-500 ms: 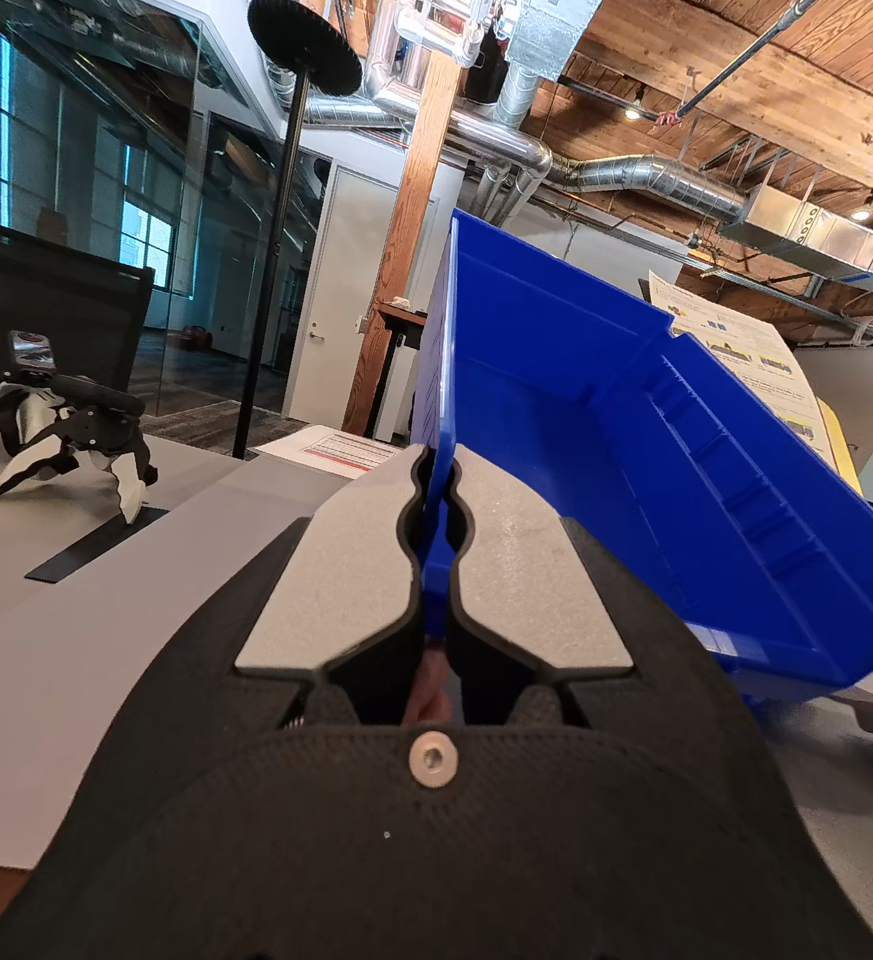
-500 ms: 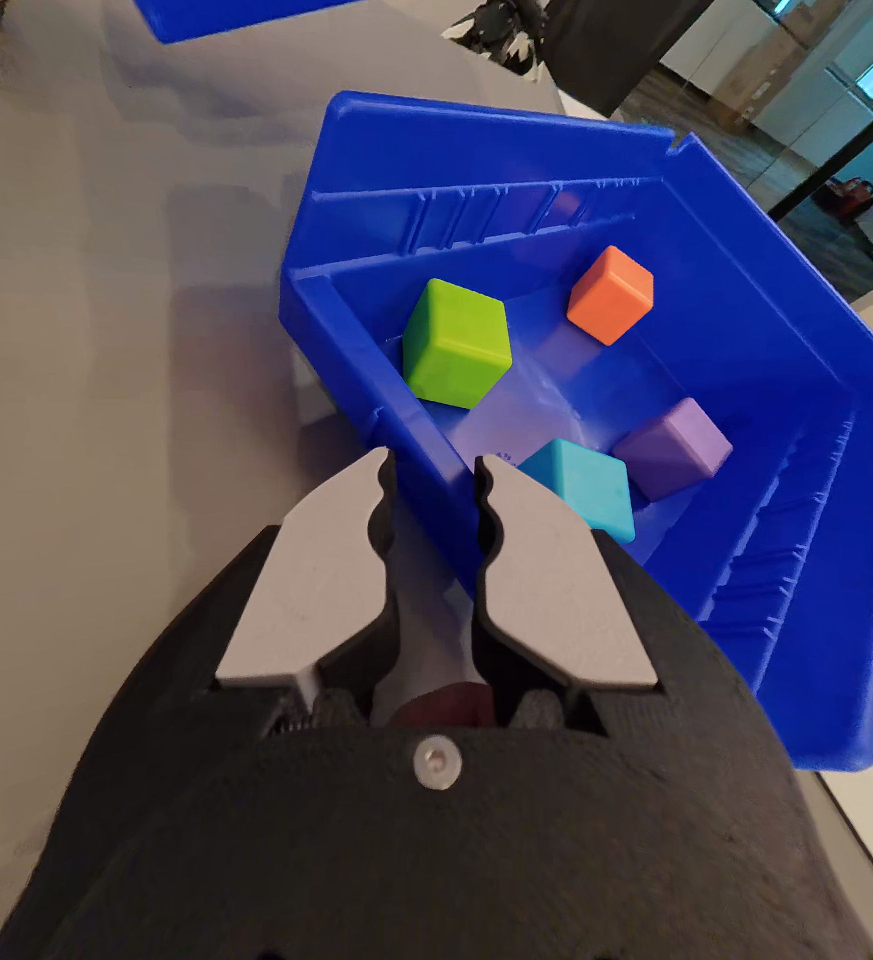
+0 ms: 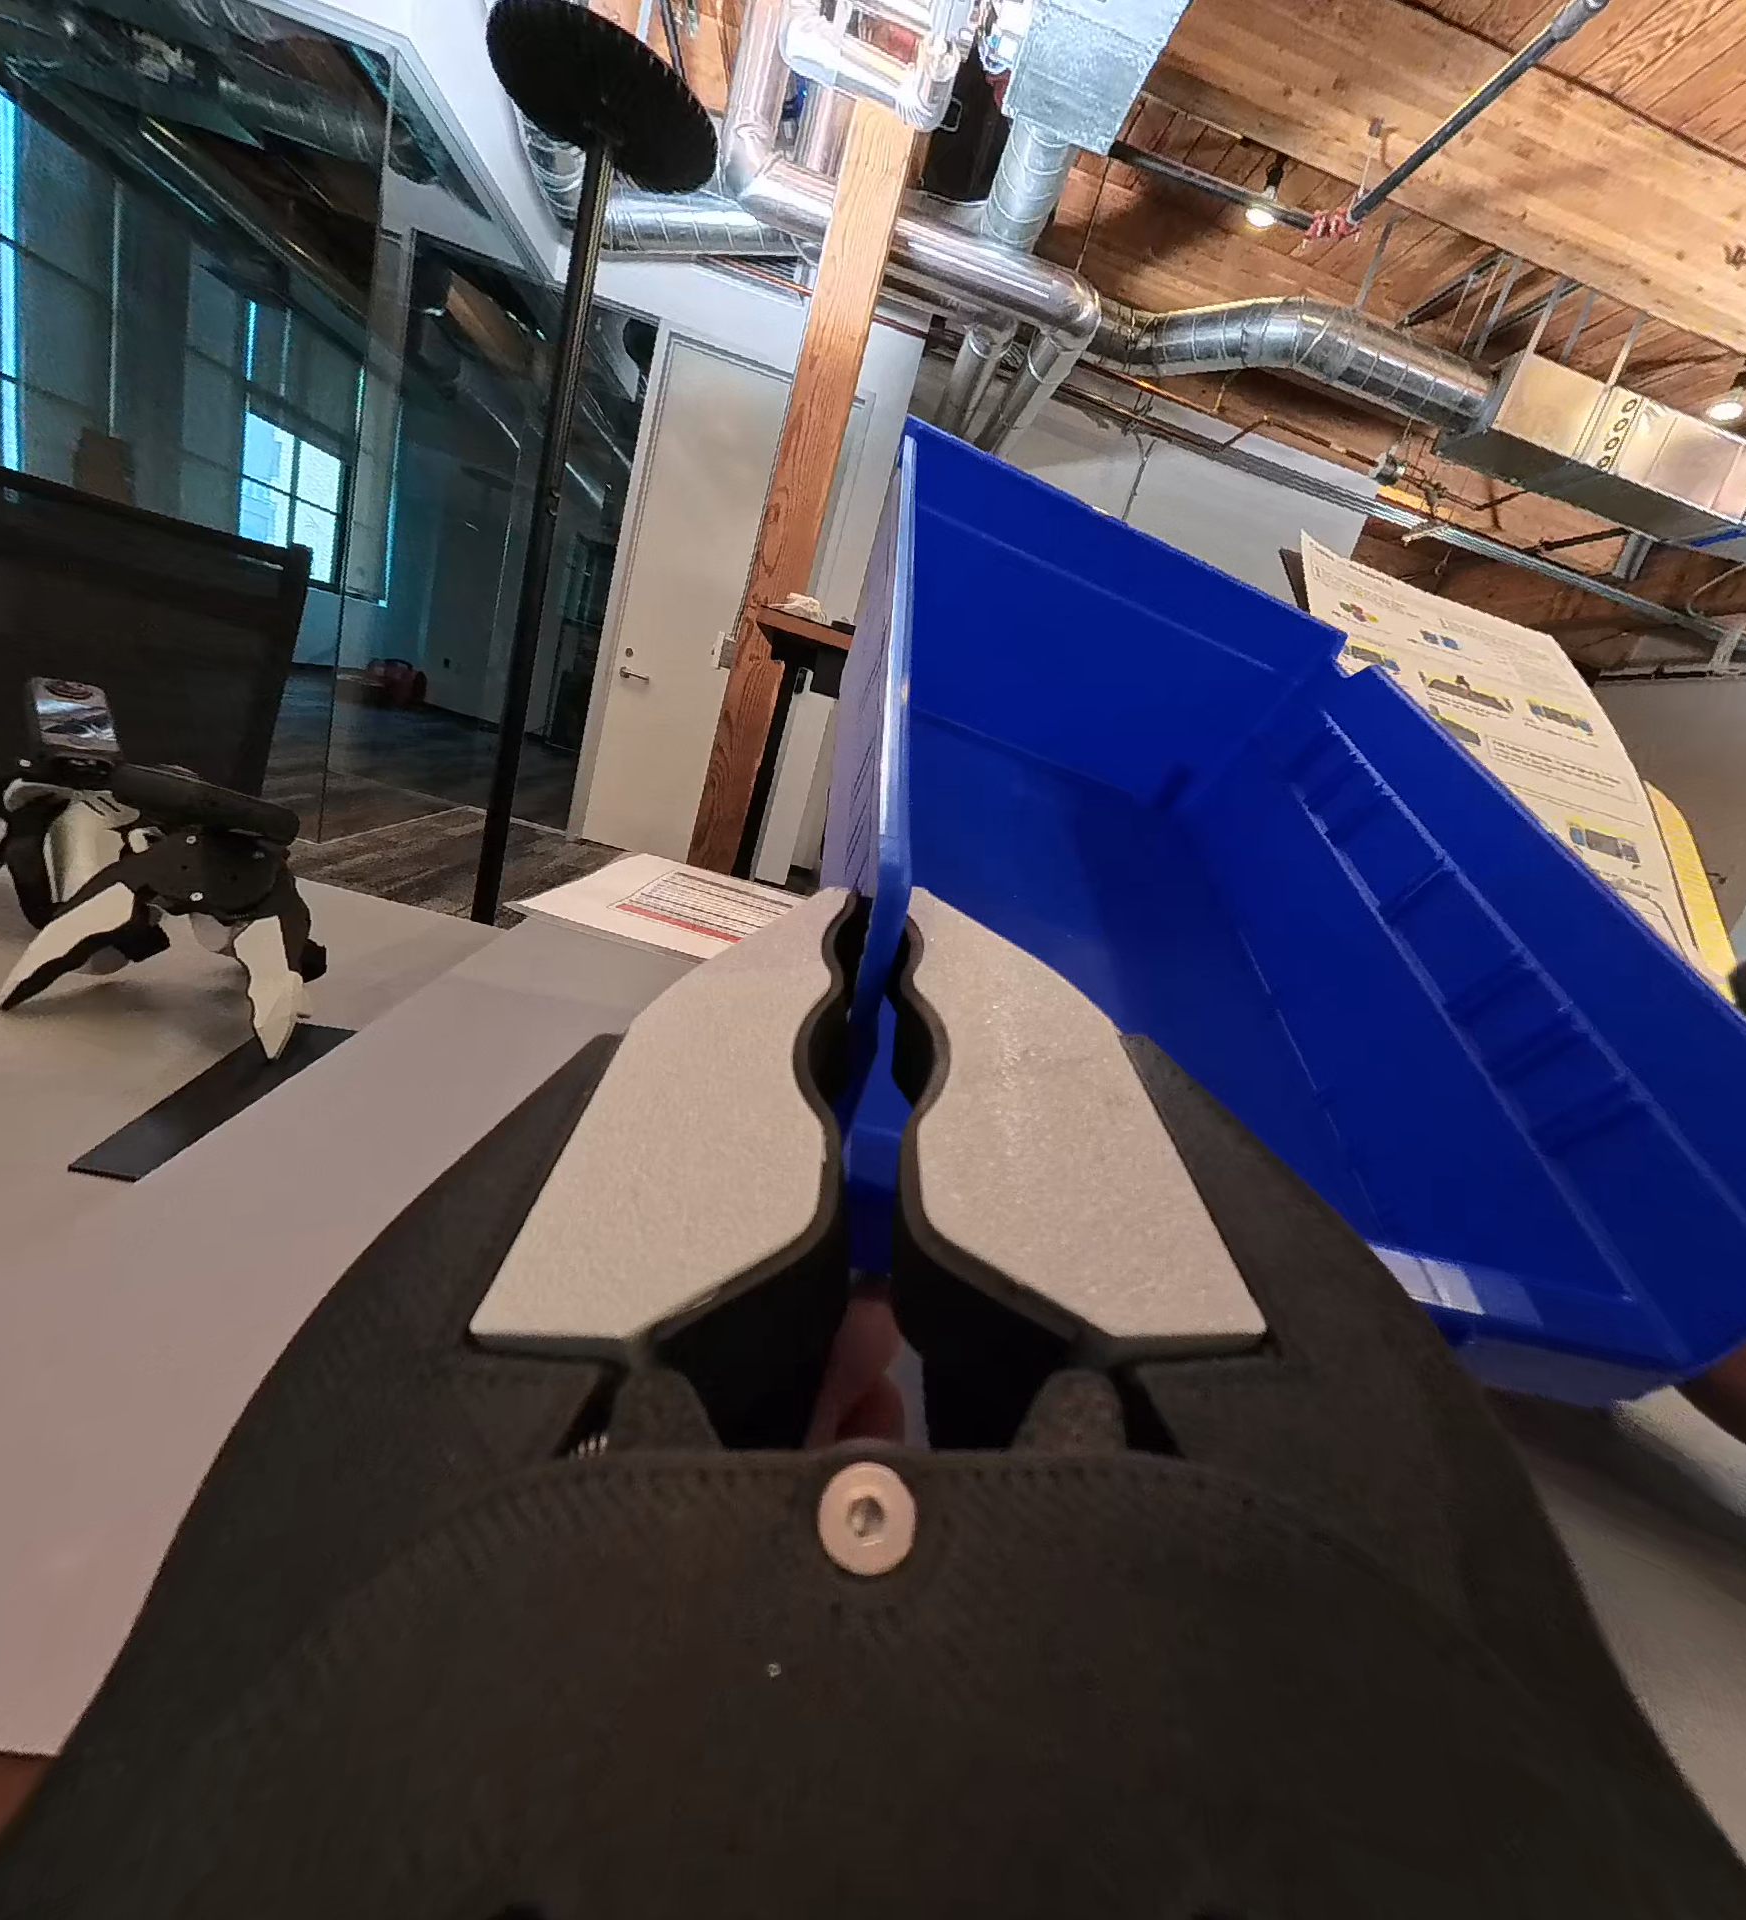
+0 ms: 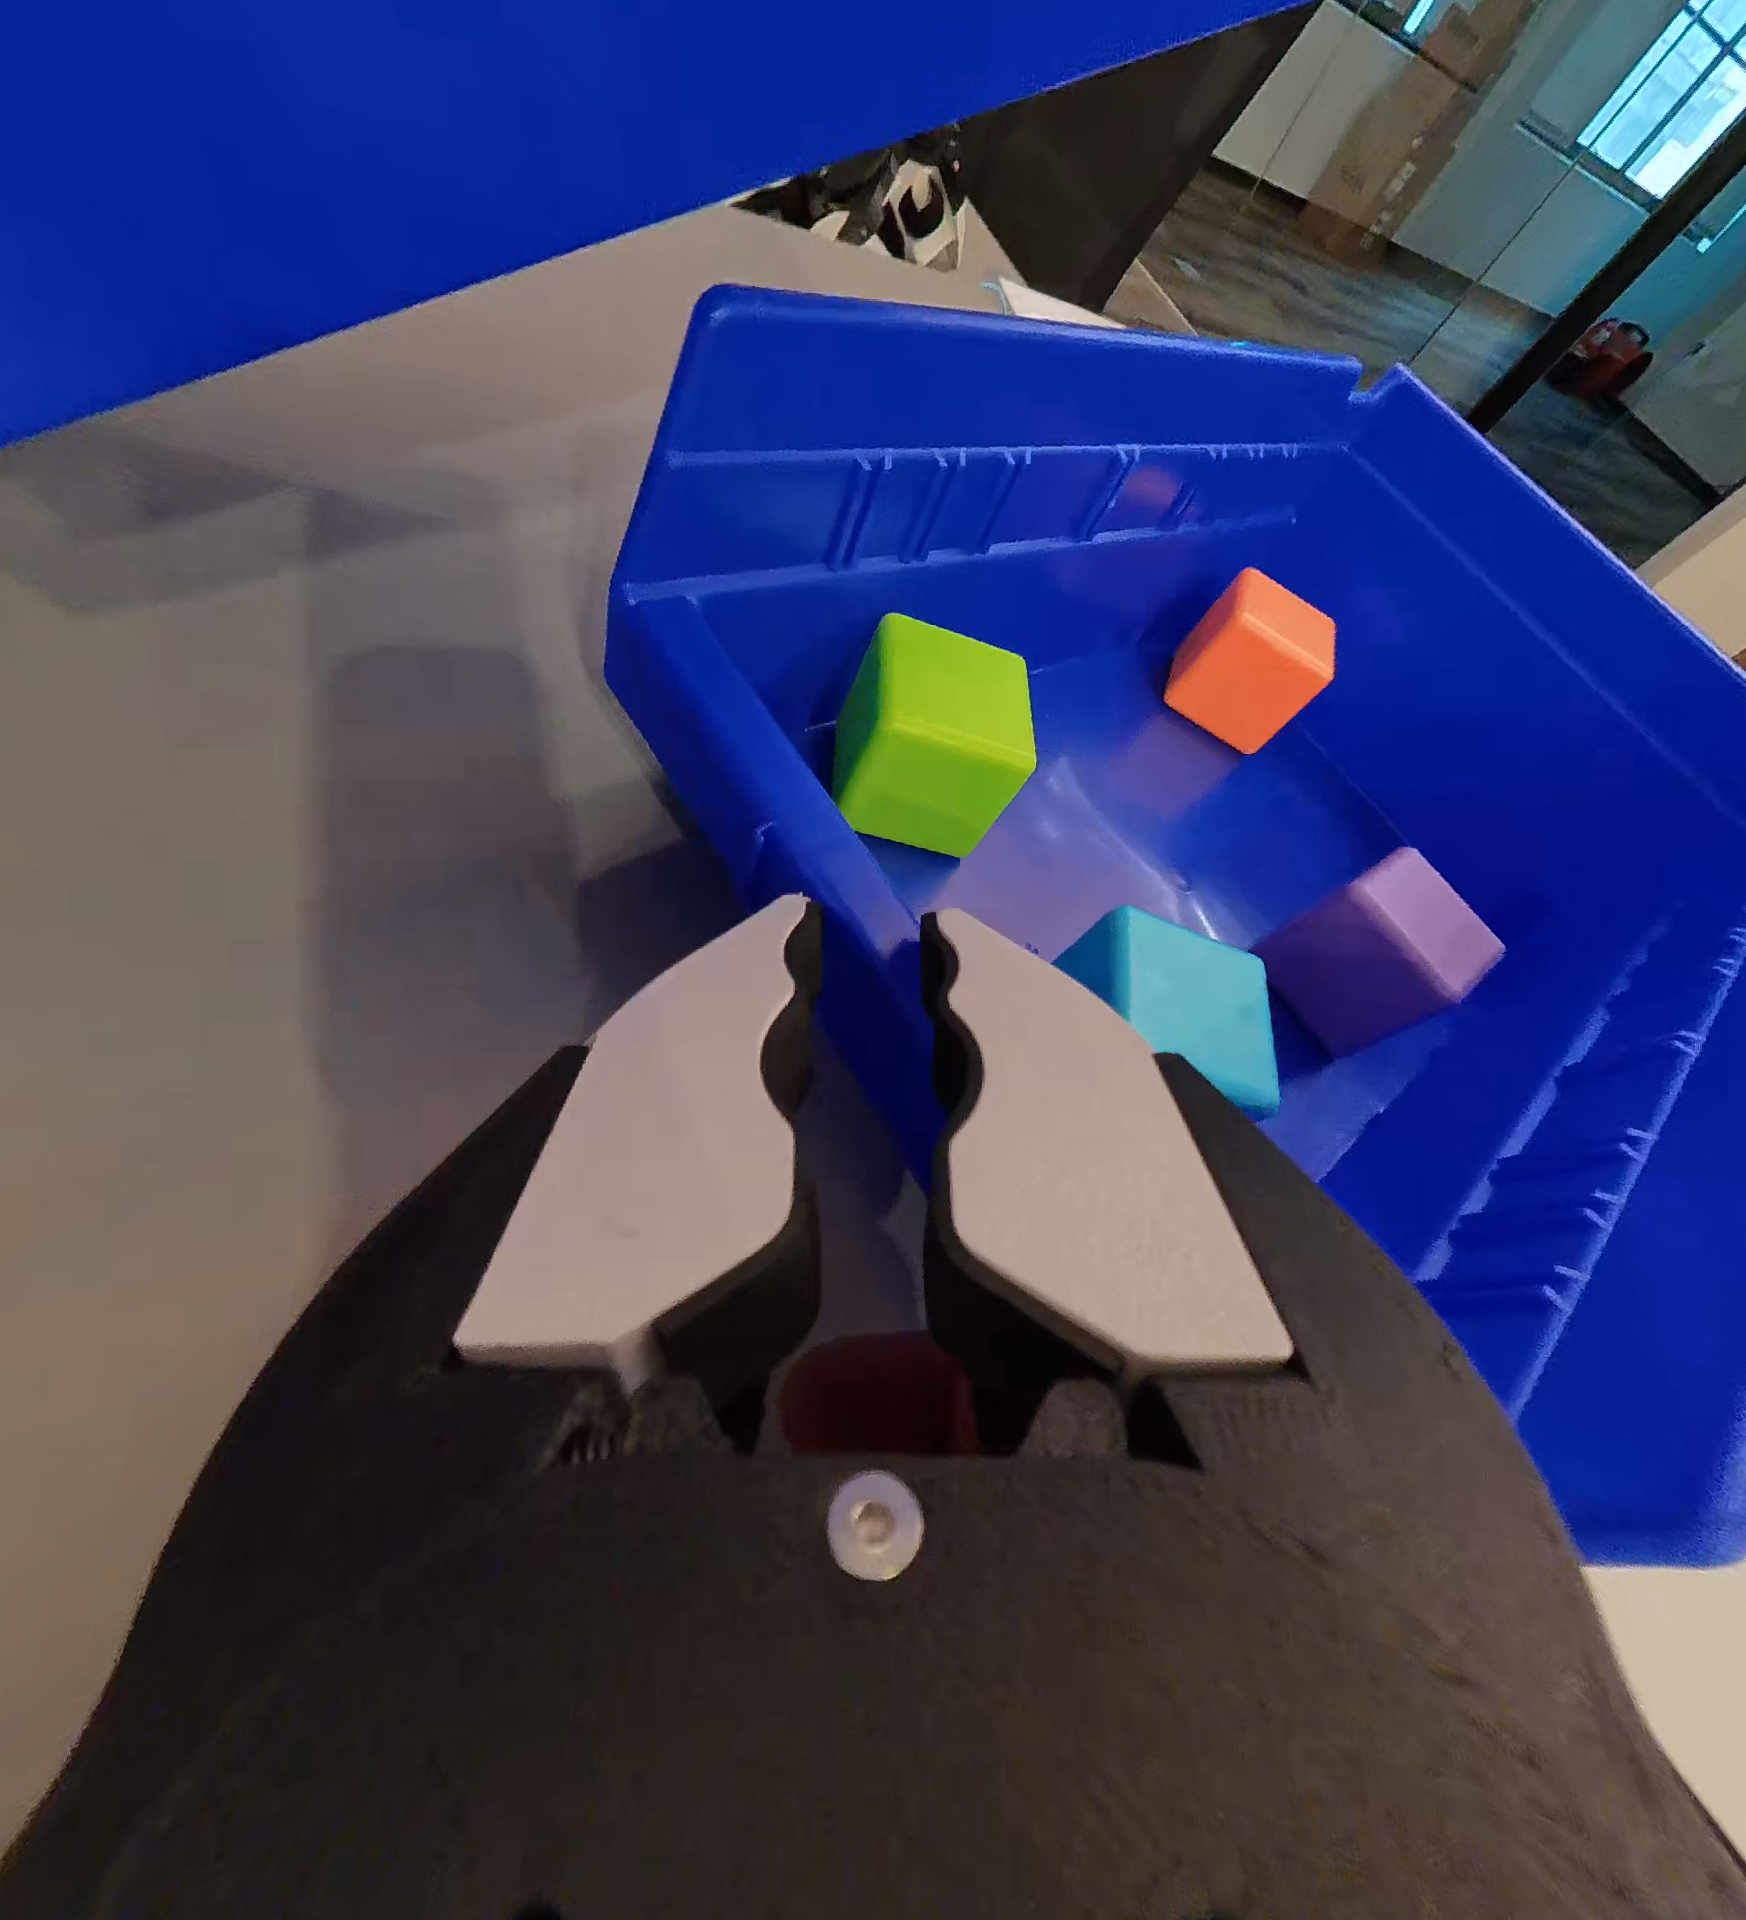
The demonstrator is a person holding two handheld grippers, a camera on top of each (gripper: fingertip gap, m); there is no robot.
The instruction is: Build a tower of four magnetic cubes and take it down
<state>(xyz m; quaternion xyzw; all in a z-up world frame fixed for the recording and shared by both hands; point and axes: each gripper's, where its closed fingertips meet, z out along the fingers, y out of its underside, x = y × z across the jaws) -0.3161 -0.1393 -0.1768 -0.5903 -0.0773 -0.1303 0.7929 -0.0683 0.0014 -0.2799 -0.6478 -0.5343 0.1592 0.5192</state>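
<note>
Gripping: left tool (image 3: 877, 940) is closed tight on the thin wall of an empty blue bin (image 3: 1212, 883), which is tilted up off the grey desk (image 3: 225, 1195).
Right tool (image 4: 864, 935): its fingers straddle the near wall of a second blue bin (image 4: 1575, 644) with only a small gap left; whether they actually pinch it, I cannot tell.
Cubes: all four lie loose and apart inside the second bin.
Green cube (image 4: 931, 732): centre of frame, by the near wall.
Orange cube (image 4: 1251, 657): upper right of it.
Teal cube (image 4: 1186, 1003): just right of the right finger.
Purple cube (image 4: 1383, 945): beside the teal one.
Spare gripper (image 3: 142, 862): left edge of the left view, resting on the desk.
Upper left, right view: the other bin's blue underside.
</note>
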